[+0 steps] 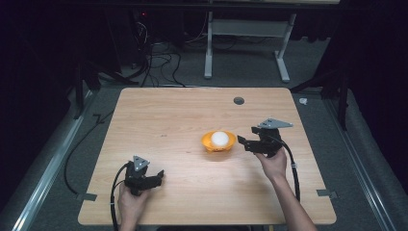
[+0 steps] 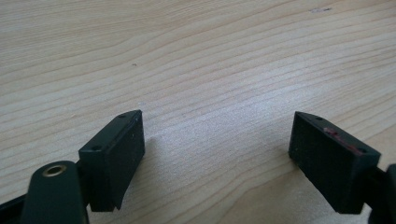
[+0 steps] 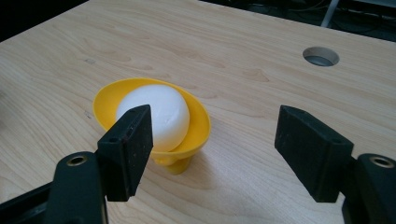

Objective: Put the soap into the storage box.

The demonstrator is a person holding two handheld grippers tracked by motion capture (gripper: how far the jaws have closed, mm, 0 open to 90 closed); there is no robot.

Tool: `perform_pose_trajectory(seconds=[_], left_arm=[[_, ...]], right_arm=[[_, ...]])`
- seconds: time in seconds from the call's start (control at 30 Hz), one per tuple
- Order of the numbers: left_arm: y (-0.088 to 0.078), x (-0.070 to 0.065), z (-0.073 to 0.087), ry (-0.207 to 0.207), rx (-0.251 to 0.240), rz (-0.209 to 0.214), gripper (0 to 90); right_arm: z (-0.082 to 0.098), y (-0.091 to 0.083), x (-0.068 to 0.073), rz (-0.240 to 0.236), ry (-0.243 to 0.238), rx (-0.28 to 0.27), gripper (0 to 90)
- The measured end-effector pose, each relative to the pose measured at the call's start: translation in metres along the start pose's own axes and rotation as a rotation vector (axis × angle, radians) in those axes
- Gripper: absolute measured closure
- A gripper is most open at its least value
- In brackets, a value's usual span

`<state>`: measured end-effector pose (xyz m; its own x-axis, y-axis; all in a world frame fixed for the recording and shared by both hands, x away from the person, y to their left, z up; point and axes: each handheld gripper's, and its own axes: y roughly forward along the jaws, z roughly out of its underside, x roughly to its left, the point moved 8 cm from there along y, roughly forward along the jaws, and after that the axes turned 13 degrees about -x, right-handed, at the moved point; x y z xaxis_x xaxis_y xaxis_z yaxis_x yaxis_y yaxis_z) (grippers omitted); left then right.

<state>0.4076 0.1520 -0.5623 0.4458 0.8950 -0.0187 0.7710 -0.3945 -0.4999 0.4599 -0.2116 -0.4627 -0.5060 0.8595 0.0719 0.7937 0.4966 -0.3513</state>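
We see a smooth white egg-shaped ball point(image 3: 154, 116) sitting loose in a small yellow plastic footed cup point(image 3: 198, 126) mid-desk point(image 1: 183, 110); likely light, slippery, tippy, so we'd pinch the cup's rim. Right gripper point(image 3: 212, 149), just beside the cup, and left gripper point(image 2: 217, 158), well away from it, are spread, empty.

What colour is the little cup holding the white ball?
Yellow cup, leaning orange from above; the right gripper view shows it best.

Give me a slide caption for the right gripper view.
Open right gripper facing a white ball seated in a yellow cup on the wooden table.
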Motion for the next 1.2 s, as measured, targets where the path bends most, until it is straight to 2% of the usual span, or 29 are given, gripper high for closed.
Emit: perform_pose_trajectory(seconds=[0.2, 0.67, 0.8, 1.03, 1.2], left_arm=[[0.0, 0.0, 0.0, 0.0, 0.0, 0.0, 18.9], [0.0, 0.0, 0.0, 0.0, 0.0, 0.0, 18.9], [0.0, 0.0, 0.0, 0.0, 0.0, 0.0, 18.9], [0.0, 0.0, 0.0, 0.0, 0.0, 0.0, 18.9], [0.0, 0.0, 0.0, 0.0, 0.0, 0.0, 18.9]], right_arm=[[0.0, -0.01, -0.001, 0.005, 0.009, -0.006, 28.2], [0.003, -0.028, -0.006, 0.02, 0.049, -0.068, 23.6], [0.004, -0.032, -0.007, 0.025, 0.057, -0.071, 23.0], [0.008, -0.039, -0.01, 0.043, 0.025, -0.073, 20.1], [0.013, -0.045, -0.011, 0.045, 0.029, -0.071, 20.2]])
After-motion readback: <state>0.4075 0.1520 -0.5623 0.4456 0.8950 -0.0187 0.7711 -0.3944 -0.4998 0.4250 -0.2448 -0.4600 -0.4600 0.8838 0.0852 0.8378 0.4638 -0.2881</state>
